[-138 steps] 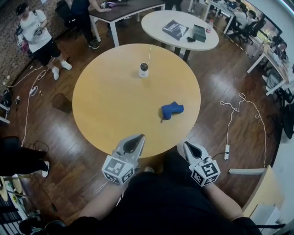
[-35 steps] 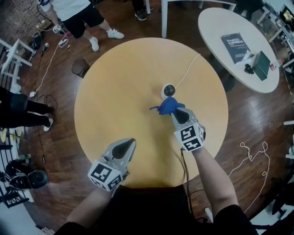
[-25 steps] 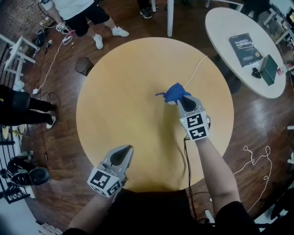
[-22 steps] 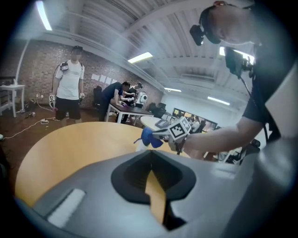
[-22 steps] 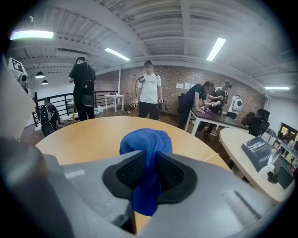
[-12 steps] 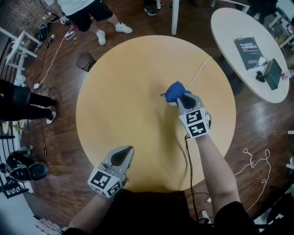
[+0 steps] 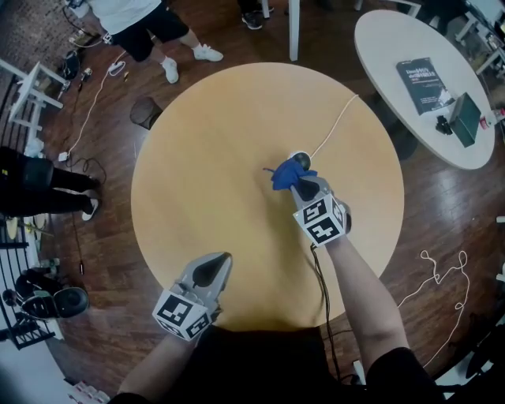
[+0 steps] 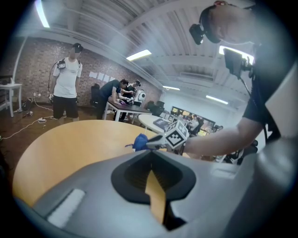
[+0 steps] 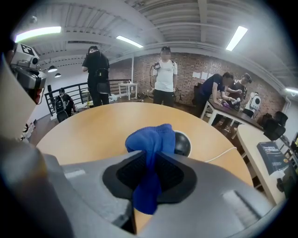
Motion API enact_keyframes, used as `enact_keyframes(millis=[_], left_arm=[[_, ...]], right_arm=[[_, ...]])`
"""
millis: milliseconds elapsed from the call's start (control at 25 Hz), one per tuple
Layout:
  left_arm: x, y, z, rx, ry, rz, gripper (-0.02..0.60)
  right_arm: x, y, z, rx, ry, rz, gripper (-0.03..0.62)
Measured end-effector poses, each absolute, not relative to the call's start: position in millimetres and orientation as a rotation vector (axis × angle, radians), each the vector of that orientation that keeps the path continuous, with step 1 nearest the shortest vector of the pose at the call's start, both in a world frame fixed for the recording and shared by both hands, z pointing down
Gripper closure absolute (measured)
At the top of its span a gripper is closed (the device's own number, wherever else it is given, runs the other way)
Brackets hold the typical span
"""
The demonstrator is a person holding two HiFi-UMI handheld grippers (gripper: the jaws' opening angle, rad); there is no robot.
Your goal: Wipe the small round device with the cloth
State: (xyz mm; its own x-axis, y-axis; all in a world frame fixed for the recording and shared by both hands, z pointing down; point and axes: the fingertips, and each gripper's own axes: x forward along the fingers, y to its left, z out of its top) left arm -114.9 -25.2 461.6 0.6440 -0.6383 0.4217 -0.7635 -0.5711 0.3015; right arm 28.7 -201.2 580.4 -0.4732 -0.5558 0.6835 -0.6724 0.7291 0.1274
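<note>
Head view: the right gripper (image 7: 297, 181) was over the middle of the round surface (image 7: 197, 166), its fingers clamped on a blue cloth (image 7: 284, 174). The device (image 7: 301, 158) stood just beyond the fingertips and slightly to their right. It was round, so it offered no long axis to line up with. Its cable (image 7: 335, 126) ran away toward the far right edge, clear of the approach. In the right gripper view the bunched front of the cloth overlapped the device's left side; whether the two touched could not be told. The coming wipe probably called for a short push forward and to the right, and a hard push might slide the light device. The left gripper (image 7: 218, 259) waited well apart at the near edge, fingers closed on nothing. Nothing else lay on the surface. People (image 7: 134, 20) stood beyond it on the floor.
</note>
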Motion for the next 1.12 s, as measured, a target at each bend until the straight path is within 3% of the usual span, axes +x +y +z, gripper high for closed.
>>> enact_keyframes(millis=[240, 680, 1120], left_arm=[[-119.6, -19.8, 464.4, 2.400, -1.102, 0.382, 0.577], [-120.2, -16.7, 463.8, 2.398, -1.130, 0.356, 0.577], [-131.9, -17.0, 463.0, 2.365, -1.177, 0.364, 0.577]], right_arm=[[46.3, -185.9, 611.3, 0.922, -2.128, 0.245, 0.528], [73.1, -230.0, 535.0, 1.216, -2.235, 0.075, 0.528], [72.5, -260.9, 548.3, 1.210, -2.195, 0.197, 0.528]])
